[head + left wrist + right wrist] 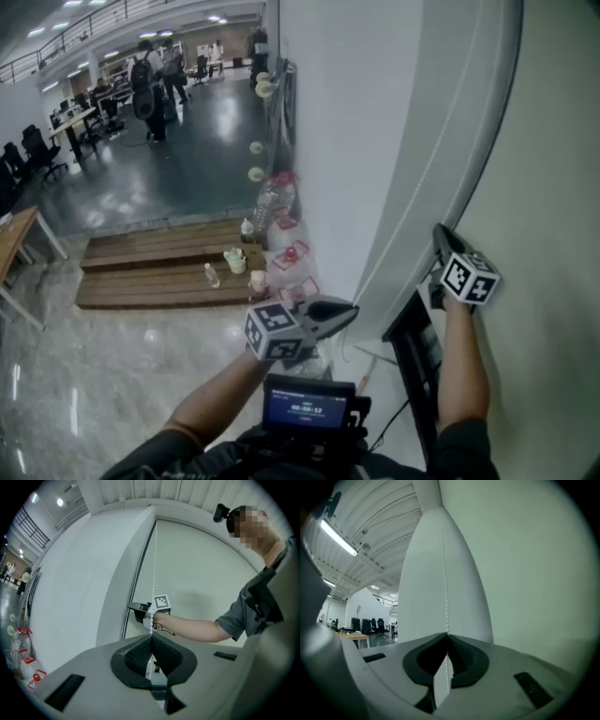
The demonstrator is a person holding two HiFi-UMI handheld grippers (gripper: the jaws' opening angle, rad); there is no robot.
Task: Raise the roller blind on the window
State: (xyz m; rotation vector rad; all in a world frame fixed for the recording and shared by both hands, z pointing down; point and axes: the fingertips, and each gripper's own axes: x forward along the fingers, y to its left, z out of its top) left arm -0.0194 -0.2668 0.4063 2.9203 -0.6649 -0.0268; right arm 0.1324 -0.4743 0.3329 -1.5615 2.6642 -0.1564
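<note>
1. The roller blind [553, 187] fills the head view from 1 to 4 o'clock. It covers the window wherever shown, so the raise is judged barely begun and nearly all the pulling is left.
2. The left claw [151, 641] is pinched tight on the bead chain [153, 573]. The right claw [448, 638] is clamped on the chain too, at 12 o'clock from the left one.
3. A white pillar [347, 122] stands just beside the chain. Bottles [234, 260] sit on a wooden step [141, 248] at 9 o'clock, and people [150, 84] are far off at 11. Nothing seen blocks the chain.
</note>
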